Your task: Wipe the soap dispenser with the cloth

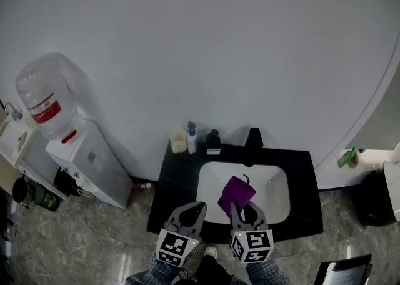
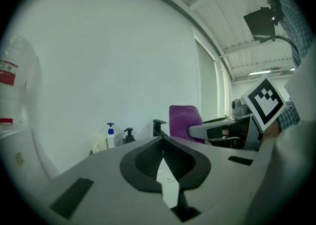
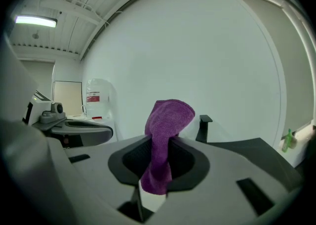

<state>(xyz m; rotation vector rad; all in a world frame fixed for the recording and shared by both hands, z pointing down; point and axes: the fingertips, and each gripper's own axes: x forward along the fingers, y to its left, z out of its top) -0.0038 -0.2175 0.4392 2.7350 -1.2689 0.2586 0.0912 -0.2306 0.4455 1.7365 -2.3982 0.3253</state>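
A white soap dispenser with a blue pump [image 1: 192, 137] [image 2: 110, 136] stands at the back left of the black counter [image 1: 305, 180]. A black pump bottle [image 1: 214, 138] [image 2: 129, 135] is beside it. My right gripper [image 1: 240, 206] [image 3: 160, 142] is shut on a purple cloth [image 1: 236, 192] [image 3: 166, 132], which sticks up from the jaws over the white sink [image 1: 275, 191]. My left gripper [image 1: 199, 207] [image 2: 163, 142] hangs near the counter's front edge, shut, with nothing in it. From the left gripper view the cloth [image 2: 183, 120] shows to the right.
A black faucet [image 1: 253, 137] [image 3: 204, 126] rises behind the basin. A beige cup [image 1: 179, 141] stands left of the dispensers. A water cooler [image 1: 78, 149] with its bottle [image 1: 42, 93] stands on the left. A green bottle [image 1: 347, 157] and a dark bin [image 1: 377, 197] are on the right.
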